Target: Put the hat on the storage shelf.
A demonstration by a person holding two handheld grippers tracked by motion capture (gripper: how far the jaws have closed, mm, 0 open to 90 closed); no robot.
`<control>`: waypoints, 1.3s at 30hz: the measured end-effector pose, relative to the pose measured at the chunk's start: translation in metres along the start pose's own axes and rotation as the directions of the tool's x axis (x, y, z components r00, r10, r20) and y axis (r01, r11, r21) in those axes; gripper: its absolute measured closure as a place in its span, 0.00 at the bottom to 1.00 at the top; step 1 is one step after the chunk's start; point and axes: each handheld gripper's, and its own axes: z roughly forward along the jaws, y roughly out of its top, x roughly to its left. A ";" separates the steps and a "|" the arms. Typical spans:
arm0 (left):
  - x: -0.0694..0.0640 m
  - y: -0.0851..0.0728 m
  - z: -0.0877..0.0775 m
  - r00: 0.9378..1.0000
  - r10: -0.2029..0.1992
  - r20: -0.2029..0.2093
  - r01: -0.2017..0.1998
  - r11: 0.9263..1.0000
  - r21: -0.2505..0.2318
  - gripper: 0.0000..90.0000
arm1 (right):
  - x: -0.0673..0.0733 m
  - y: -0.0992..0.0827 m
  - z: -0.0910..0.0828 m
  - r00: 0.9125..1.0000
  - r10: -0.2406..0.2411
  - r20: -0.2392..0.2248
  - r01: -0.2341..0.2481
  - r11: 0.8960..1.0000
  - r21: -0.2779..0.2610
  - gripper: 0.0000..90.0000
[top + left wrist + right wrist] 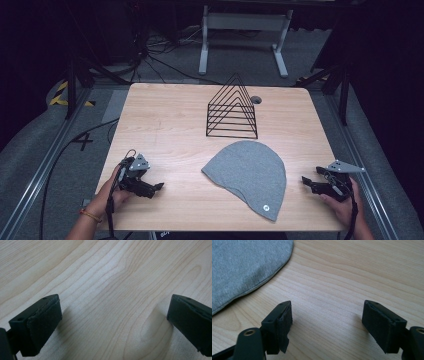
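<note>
Both pairs of jaws stand spread wide with nothing between them, just bare wood under each. I have the left gripper [150,188] low over the surface [165,125] at about 8 o'clock from the middle, and its own view gives me only wood grain between the pads. My right gripper [311,184] sits at about 4 o'clock, near the front right corner, jaws aimed toward the middle.

In the right gripper view, the grey hat [244,267] lies at 10 o'clock from the jaws, its hem close but apart from them. From above, the hat [250,170] lies flat between my two grippers, nearer the right one, with a small round tag by its front edge. A black wire rack [232,111] stands upright beyond it at 12 o'clock, near the hat but apart, and holds nothing.

I judge the work barely begun: hat untouched, no grasp made. Reaching, gripping and moving it all remain.
</note>
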 end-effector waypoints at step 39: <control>-0.070 0.134 0.094 0.936 0.299 0.187 -0.294 0.954 -0.054 0.57 | 0.145 0.029 0.001 0.904 -0.271 -0.329 0.275 0.961 -0.036 0.86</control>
